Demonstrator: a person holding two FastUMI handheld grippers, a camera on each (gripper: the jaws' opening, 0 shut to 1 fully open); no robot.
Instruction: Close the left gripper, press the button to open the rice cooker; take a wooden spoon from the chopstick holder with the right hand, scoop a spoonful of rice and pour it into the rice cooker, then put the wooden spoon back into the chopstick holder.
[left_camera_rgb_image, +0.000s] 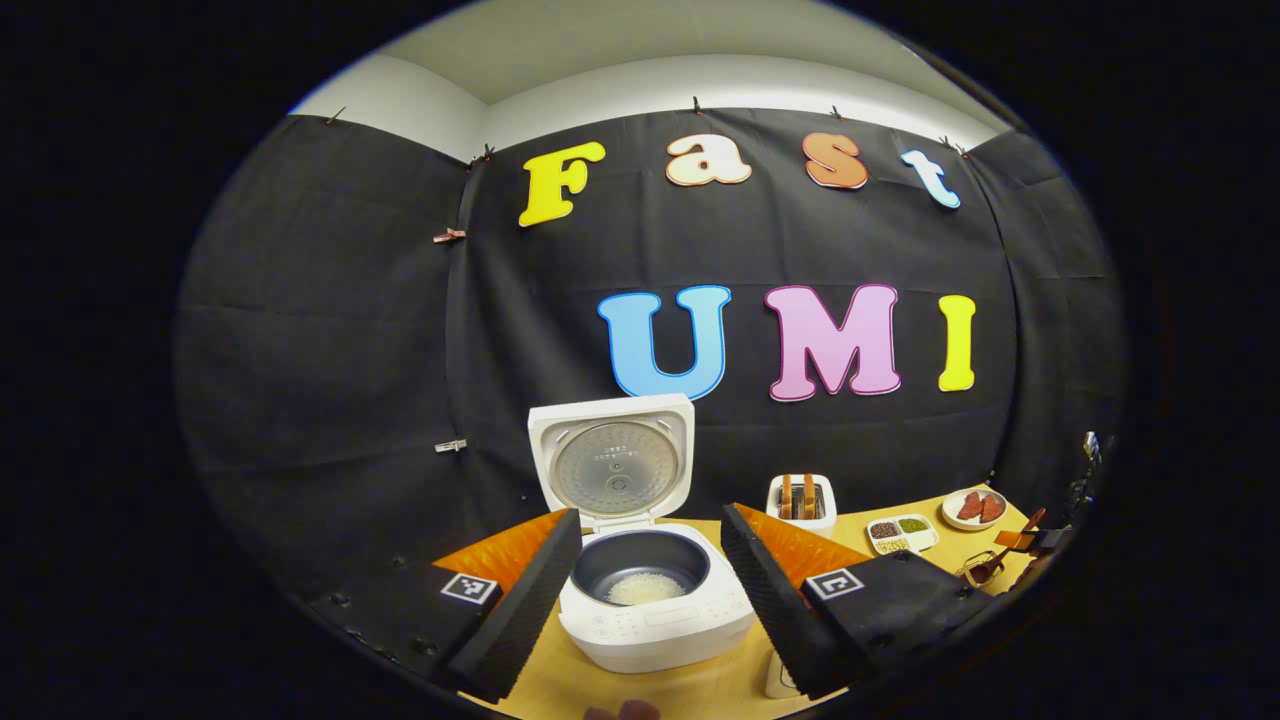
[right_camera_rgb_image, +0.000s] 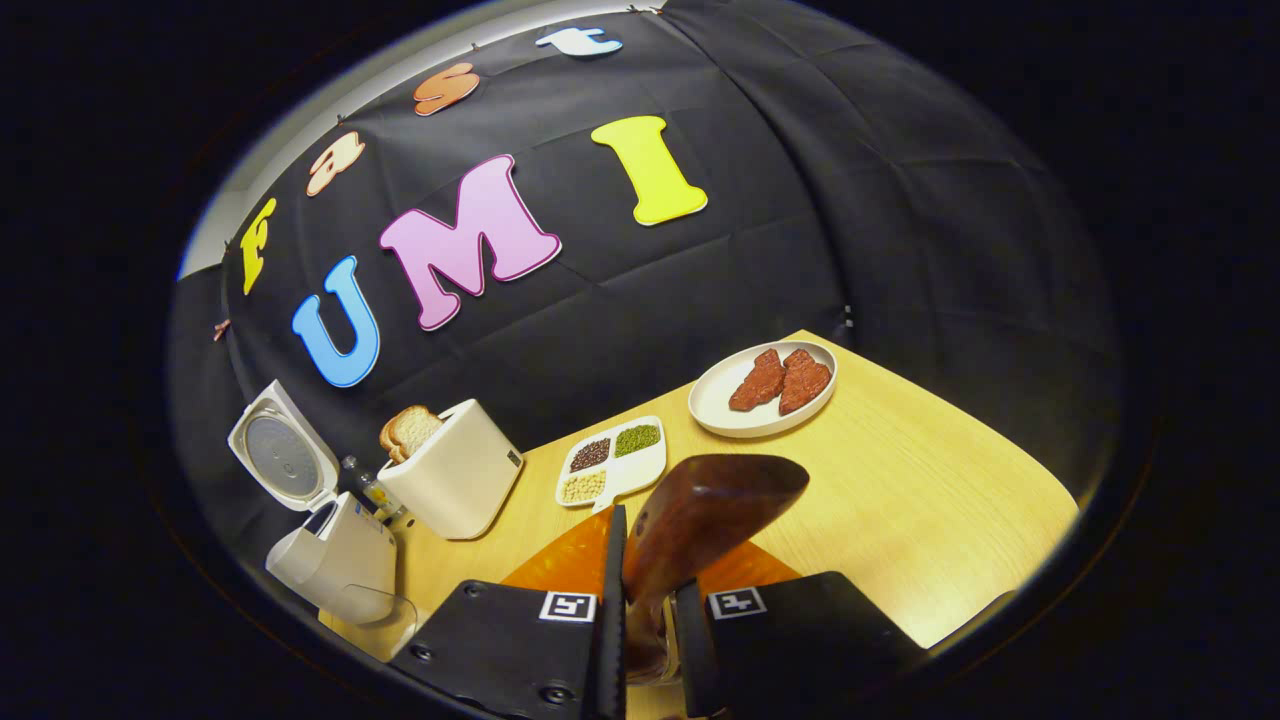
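Leftmost in the left gripper view stands one rice cooker (left_camera_rgb_image: 650, 600), white, its lid (left_camera_rgb_image: 612, 462) swung fully up and its dark inner pot (left_camera_rgb_image: 640, 565) holding a small heap of white rice (left_camera_rgb_image: 643, 588) at the bottom. The left gripper (left_camera_rgb_image: 650, 590) hangs just in front of it with its two fingers spread wide apart, one on each side of the cooker as seen from behind, and nothing between them. To the right of the cooker sits one white toaster (left_camera_rgb_image: 801, 503) with two slices of bread showing in its slots. Further right lies one divided dish (left_camera_rgb_image: 901, 533) with three compartments of grains: dark, green and pale. Beyond that is one white plate (left_camera_rgb_image: 974, 508) carrying two reddish pieces of meat. At the far right edge the other gripper (left_camera_rgb_image: 1020, 540) can be seen, small and partly cut off.

Across the right gripper view, again from the left: the same cooker with its lid up, the toaster, the three-part dish, then the plate with its two pieces, all on one yellow wooden table (right_camera_rgb_image: 900, 500). The right gripper (right_camera_rgb_image: 645, 620) has its two fingers drawn in close and clamped on the handle of one wooden spoon (right_camera_rgb_image: 705, 510), whose dark bowl rises above the fingers, held off the table in front of the dish.
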